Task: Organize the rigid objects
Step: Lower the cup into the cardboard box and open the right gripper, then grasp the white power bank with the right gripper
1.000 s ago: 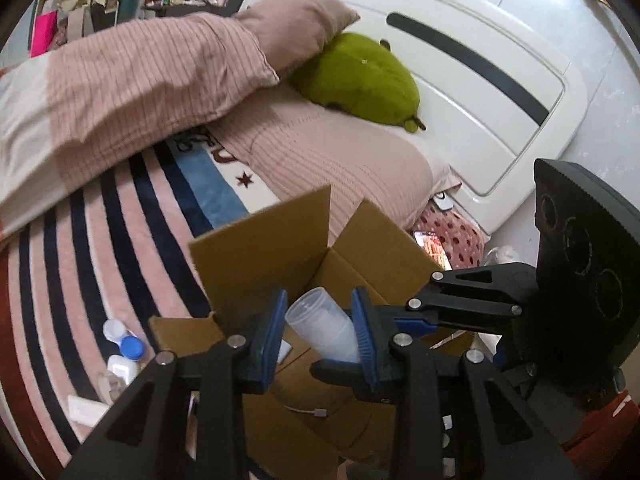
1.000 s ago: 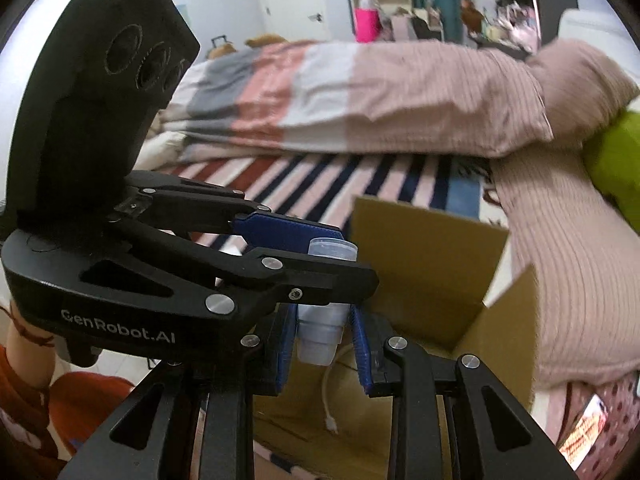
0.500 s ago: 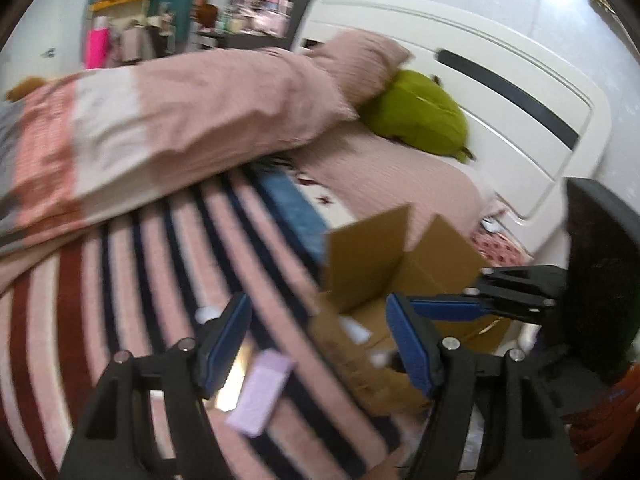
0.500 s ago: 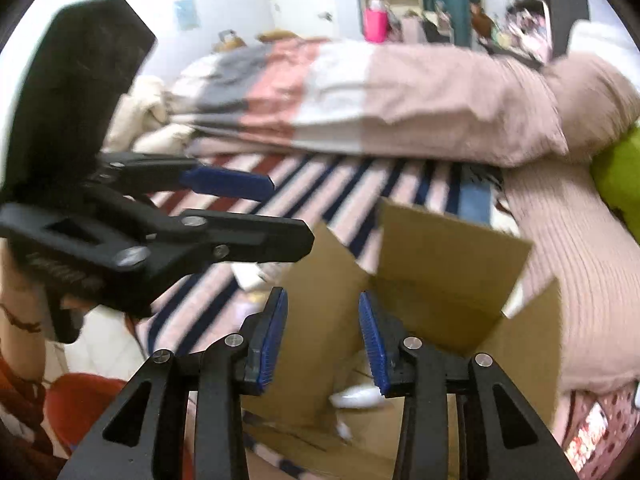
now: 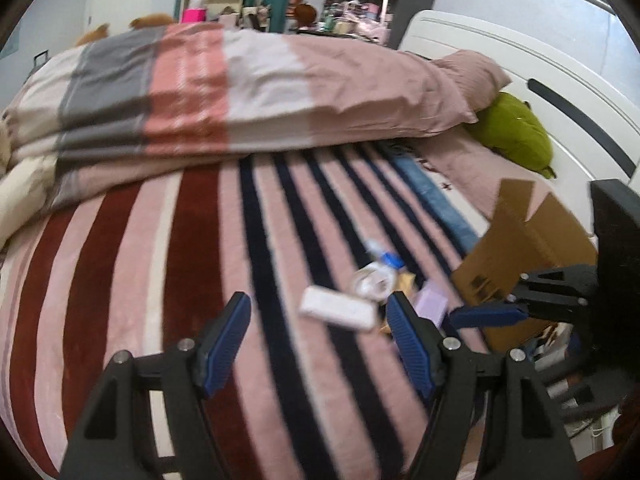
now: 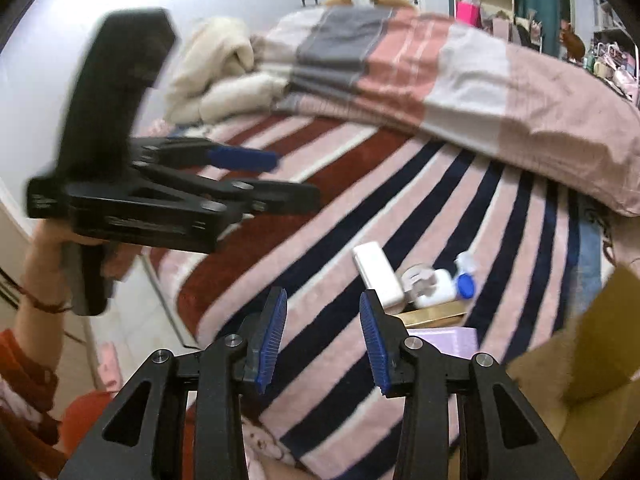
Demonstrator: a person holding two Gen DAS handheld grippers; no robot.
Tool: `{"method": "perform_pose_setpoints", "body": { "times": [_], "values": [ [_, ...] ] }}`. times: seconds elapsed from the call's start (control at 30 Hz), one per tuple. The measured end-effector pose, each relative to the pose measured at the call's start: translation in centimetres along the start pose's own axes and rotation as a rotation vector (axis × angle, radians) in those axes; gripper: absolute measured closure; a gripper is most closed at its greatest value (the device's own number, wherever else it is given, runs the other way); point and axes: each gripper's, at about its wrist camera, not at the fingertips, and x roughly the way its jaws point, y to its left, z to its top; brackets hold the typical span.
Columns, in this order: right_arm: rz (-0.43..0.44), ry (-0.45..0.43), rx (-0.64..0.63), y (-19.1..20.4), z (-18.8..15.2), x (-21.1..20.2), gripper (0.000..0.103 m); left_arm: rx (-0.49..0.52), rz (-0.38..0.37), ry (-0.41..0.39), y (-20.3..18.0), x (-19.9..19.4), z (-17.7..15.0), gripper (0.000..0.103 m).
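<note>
Clutter lay on the striped pink, navy and maroon blanket (image 5: 280, 360): a flat white oblong case (image 5: 338, 309), a small white bottle with a blue cap (image 6: 444, 284) and a lilac box (image 5: 431, 303), beside the open brown cardboard box (image 5: 524, 248). I had my left gripper (image 5: 318, 344) released and empty, my right gripper (image 6: 322, 340) likewise parted, holding nothing

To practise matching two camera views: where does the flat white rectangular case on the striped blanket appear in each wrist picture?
Left wrist: white case lies right of centre, low, between the fingers.
Right wrist: white case lies right of centre, just above the right finger.
Shared landmark: the blue-capped white bottle beside it.
</note>
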Motion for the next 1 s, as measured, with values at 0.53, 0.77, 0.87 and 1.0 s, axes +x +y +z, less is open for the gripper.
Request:
{"method": "perform_pose_setpoints", "body": {
  "times": [0.53, 0.77, 0.87, 1.0],
  "values": [
    [-0.230, 0.126, -0.047, -2.9, 1.6, 14.8, 0.057, -0.053, -0.049, -0.002, 6.1, 3.5, -4.3, 0.036],
    [-0.193, 0.161, -0.032, -3.5, 1.9, 16.4, 0.067, -0.064, -0.064, 0.007, 6.2, 4.4, -4.5, 0.036],
    [-0.151, 0.175, -0.020, -2.9, 1.8, 16.0, 0.072, -0.069, -0.075, 0.010, 6.0, 4.3, -4.5, 0.036],
    [-0.039, 0.168, -0.004, -1.1, 1.4, 14.9, 0.072, -0.066, -0.077, 0.016, 5.5, 4.3, -4.5, 0.036]
  ]
}}
